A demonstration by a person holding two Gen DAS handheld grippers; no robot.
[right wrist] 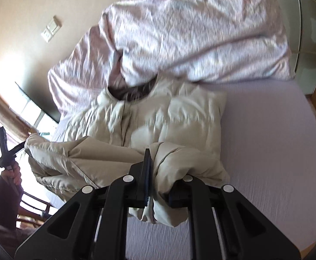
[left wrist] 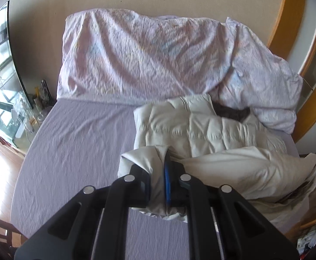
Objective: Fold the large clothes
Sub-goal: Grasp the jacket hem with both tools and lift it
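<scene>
Above bed (left wrist: pixel 71 140), jacket (left wrist: pixel 201 125) (both grippers clamped)

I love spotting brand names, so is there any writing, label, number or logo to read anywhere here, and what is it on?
None can be read. The beige padded jacket, the patterned duvet and the wall switch plate show no legible text; clutter on the side table is too small and blurred.
</scene>
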